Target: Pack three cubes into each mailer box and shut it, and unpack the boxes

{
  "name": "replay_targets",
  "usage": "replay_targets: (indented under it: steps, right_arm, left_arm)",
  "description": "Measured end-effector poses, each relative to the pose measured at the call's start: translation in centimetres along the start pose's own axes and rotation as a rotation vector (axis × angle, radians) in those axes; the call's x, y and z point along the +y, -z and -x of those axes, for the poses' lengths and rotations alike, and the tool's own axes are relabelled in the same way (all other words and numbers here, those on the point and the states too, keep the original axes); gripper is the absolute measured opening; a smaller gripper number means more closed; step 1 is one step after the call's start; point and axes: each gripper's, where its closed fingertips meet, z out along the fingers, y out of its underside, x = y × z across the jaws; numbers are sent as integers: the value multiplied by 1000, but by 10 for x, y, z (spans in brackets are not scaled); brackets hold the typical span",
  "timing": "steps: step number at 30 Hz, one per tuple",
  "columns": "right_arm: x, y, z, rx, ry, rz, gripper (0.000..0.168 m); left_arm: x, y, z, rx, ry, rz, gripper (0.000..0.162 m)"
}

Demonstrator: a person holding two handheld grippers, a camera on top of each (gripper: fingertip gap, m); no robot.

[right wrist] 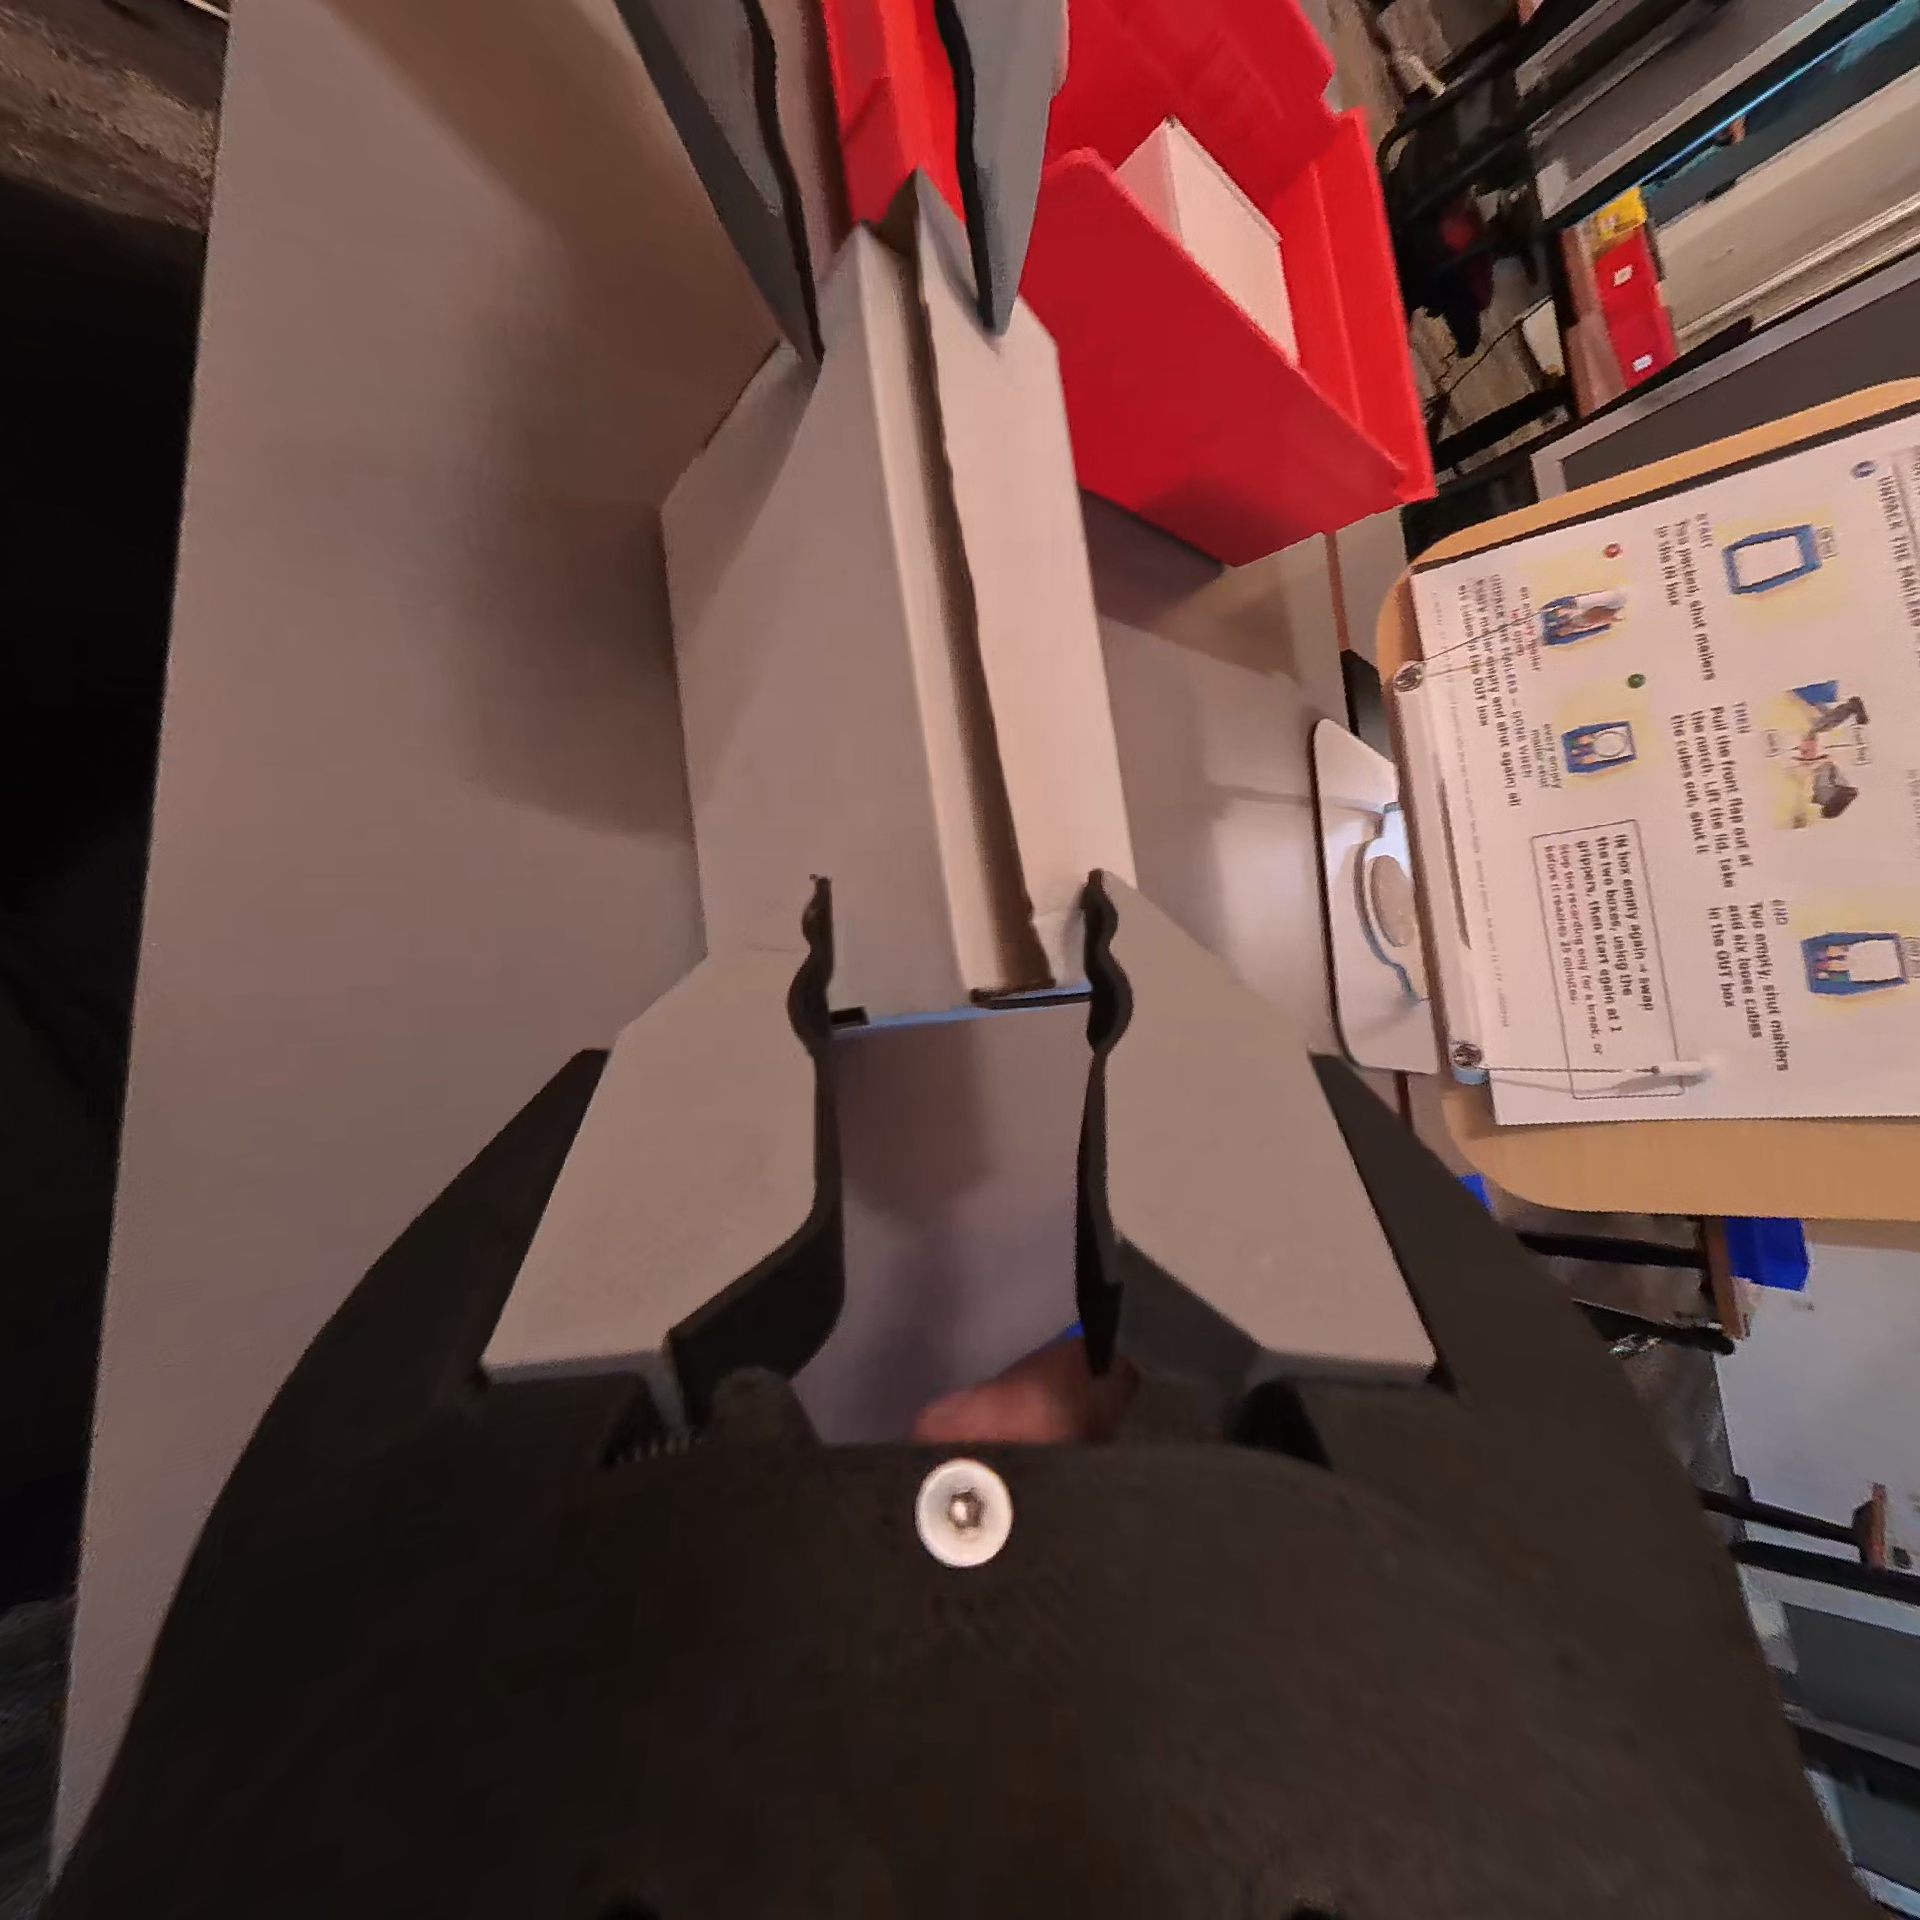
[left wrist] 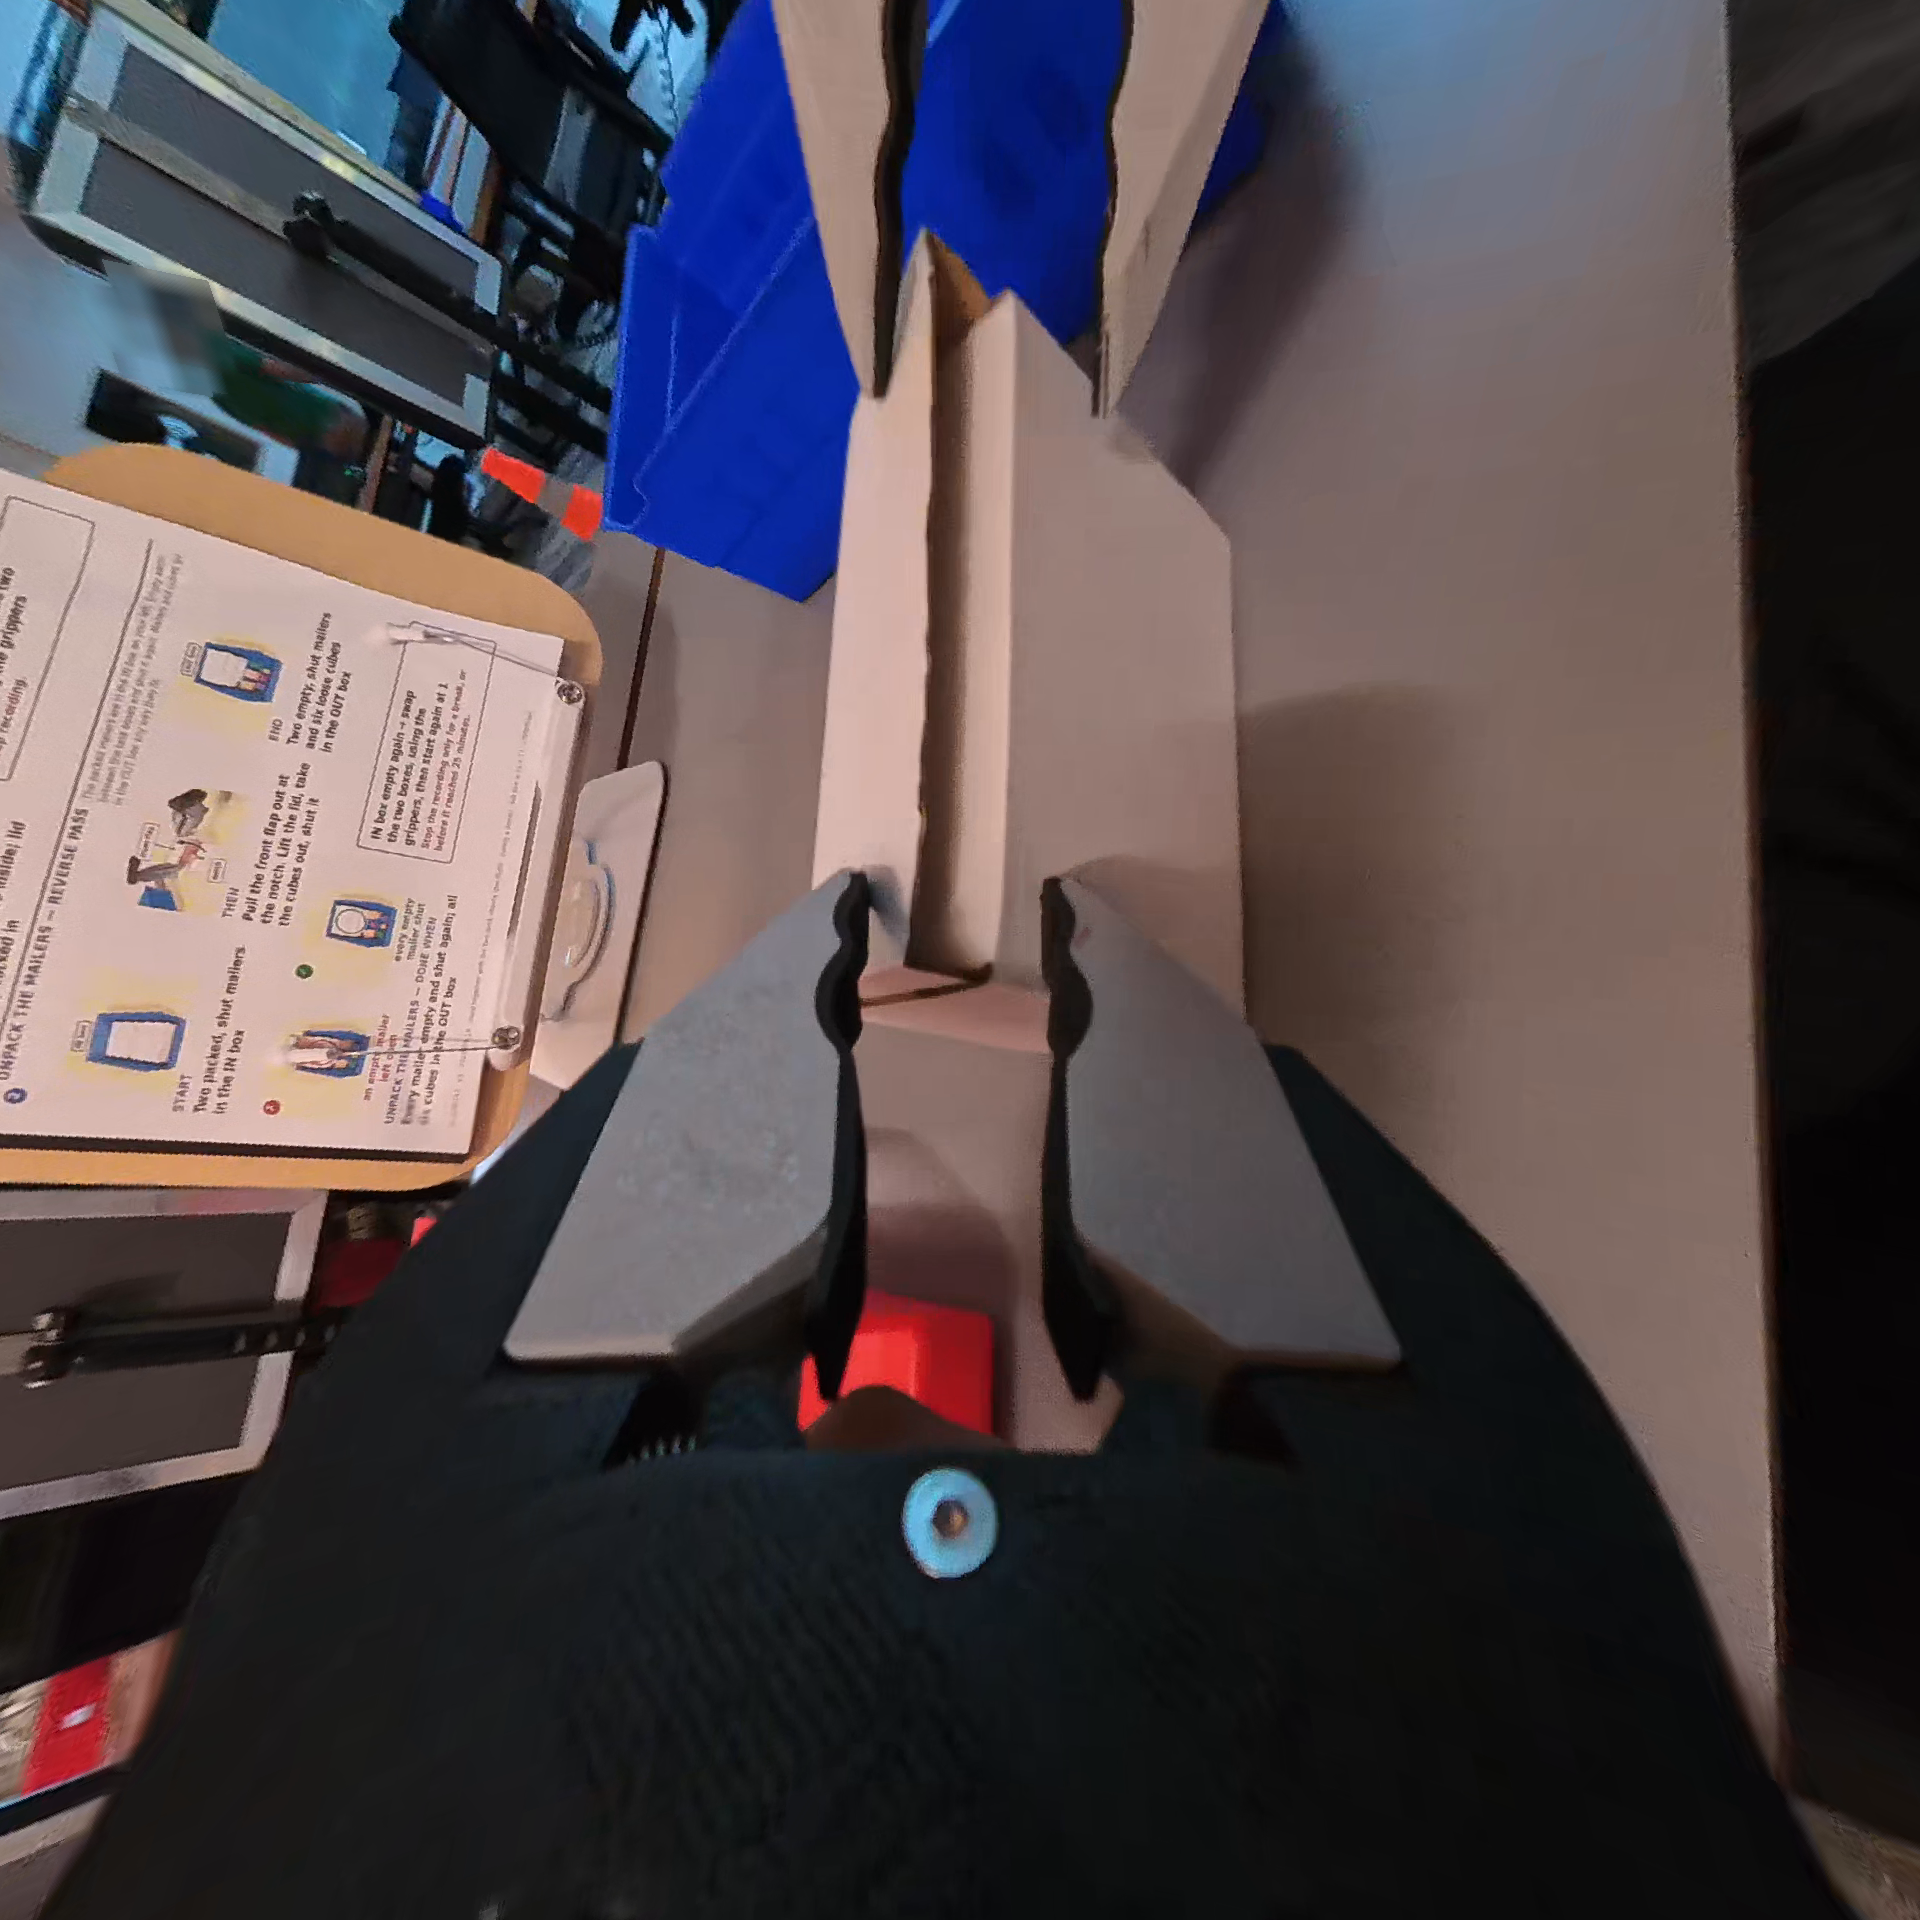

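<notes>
mailer box (left wrist: 1029,665) lies on the white table (left wrist: 1455,520), held from its two opposite ends by the left gripper (left wrist: 951,935) and the right gripper (right wrist: 956,935). table edge runs close along the outer side of the box in both wrist views, with dark floor beyond it; a strip of bare tabletop remains between box and edge. on the other side, the instruction sheet (left wrist: 260,831) on its tan board stands near the box. blue bin (left wrist: 748,343) sits just past the far end in the left wrist view, red bin (right wrist: 1195,343) past the far end in the right wrist view, with a white box (right wrist: 1216,229) inside it. each gripper's jaws stand apart, straddling an end of the mailer box; whether the pads press the cardboard cannot be told. the box lid shows a gap along its length.
</notes>
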Motion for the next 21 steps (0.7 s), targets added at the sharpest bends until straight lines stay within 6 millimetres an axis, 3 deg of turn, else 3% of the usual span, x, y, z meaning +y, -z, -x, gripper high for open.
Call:
replay_targets:
  steps: [12,14,16,21]
  right_arm:
    - [4,-1,12,-121,-68,73,58]
    - [0,0,11,-117,-192,-16,57]
    - [-4,1,4,-52,-297,-114,40]
    - [-5,-1,9,12,-318,-78,55]
  left_arm:
    - [9,-2,-15,113,-28,124,49]
    - [8,-3,-15,88,12,85,50]
    - [6,-4,-14,49,92,10,49]
    - [3,-5,-8,-9,233,-107,39]
